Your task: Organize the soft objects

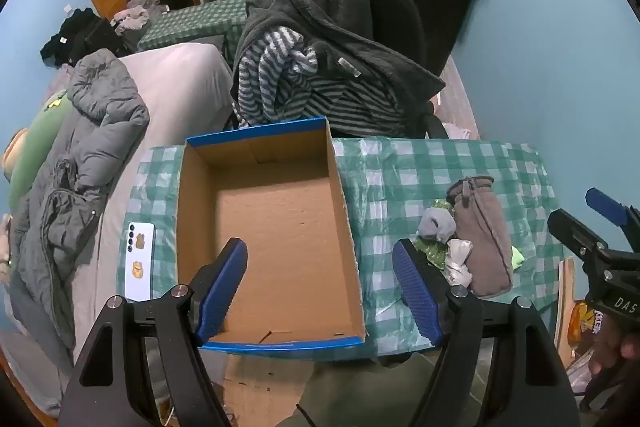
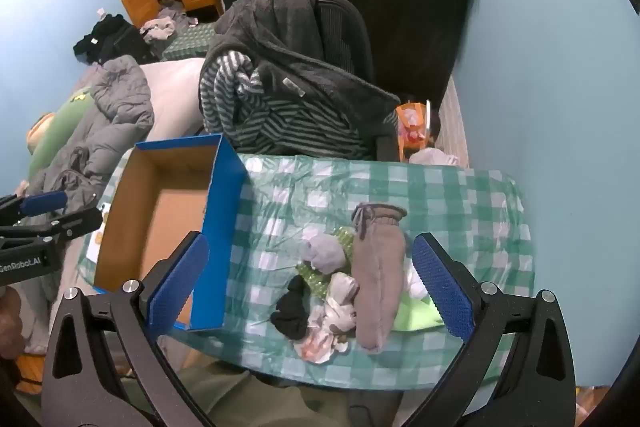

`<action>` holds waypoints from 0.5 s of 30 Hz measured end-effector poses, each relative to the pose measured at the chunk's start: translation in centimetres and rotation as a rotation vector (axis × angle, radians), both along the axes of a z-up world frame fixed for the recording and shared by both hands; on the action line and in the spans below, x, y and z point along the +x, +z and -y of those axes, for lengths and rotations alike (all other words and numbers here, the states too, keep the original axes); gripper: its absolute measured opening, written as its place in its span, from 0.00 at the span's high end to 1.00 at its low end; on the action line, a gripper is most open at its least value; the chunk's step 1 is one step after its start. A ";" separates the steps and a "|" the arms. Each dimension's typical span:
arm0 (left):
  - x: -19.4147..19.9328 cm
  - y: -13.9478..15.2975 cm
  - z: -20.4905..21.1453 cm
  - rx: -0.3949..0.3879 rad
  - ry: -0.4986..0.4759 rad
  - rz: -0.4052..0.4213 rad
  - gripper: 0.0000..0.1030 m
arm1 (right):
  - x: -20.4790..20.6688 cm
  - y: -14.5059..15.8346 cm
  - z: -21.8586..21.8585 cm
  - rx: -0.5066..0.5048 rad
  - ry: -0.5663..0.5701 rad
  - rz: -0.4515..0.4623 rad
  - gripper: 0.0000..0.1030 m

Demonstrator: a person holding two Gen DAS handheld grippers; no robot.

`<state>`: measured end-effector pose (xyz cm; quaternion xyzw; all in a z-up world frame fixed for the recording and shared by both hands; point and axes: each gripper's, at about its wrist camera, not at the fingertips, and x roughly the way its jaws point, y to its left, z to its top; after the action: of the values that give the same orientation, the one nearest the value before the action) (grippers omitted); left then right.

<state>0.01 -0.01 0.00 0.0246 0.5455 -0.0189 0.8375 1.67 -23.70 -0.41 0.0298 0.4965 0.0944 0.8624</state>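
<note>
An empty blue cardboard box stands on the left half of the checked tablecloth. To its right lies a heap of soft things: a brown-grey drawstring pouch, a grey sock ball, a black sock, a white patterned cloth, green bubble wrap and a lime cloth. My left gripper hangs open above the box's near end. My right gripper is open above the heap, touching nothing.
A phone lies on the bed's edge left of the box. A chair draped with a dark fleece and striped clothing stands behind the table. A grey jacket lies on the bed. A person's trouser leg is below the table edge.
</note>
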 end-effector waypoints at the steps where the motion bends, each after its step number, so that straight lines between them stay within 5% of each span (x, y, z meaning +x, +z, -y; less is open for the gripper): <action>1: 0.0 0.0 0.0 -0.002 0.005 0.000 0.26 | 0.0 0.0 0.0 0.000 0.001 0.001 0.02; 15: 0.3 -0.3 -0.8 -0.025 0.008 0.002 0.26 | -0.3 -0.4 -0.5 -0.002 0.013 -0.008 0.02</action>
<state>0.34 0.78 -0.27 0.0120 0.5444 -0.0223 0.8385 1.42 -23.17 -0.84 0.0264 0.5001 0.0993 0.8598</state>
